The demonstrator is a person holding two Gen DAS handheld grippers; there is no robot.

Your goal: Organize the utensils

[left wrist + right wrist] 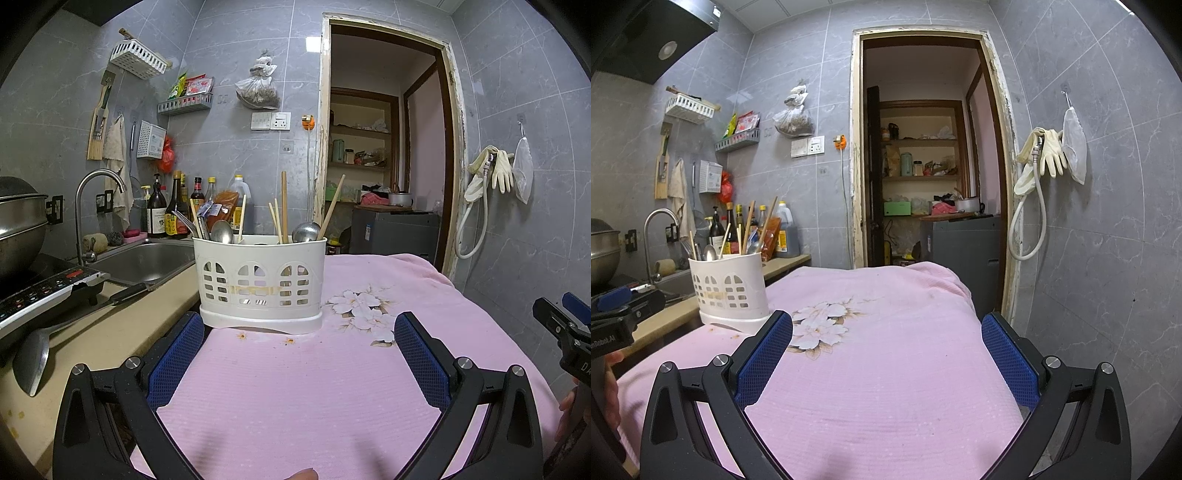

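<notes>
Chopsticks (pixel 283 206) upright in caddy (pixel 260 284), handles up.

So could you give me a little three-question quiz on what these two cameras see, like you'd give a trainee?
1. True or false: the white utensil holder stands on the pink cloth.
2. The left gripper has its jaws: A) shut on a spoon, B) open and empty, C) out of view?
3. Fill in: the right gripper has its jaws ___.

Key: 1 true; 2 B; 3 open, with nothing between them. Chopsticks and metal spoons stand in the holder; a loose metal ladle lies on the counter beside the cloth.
</notes>
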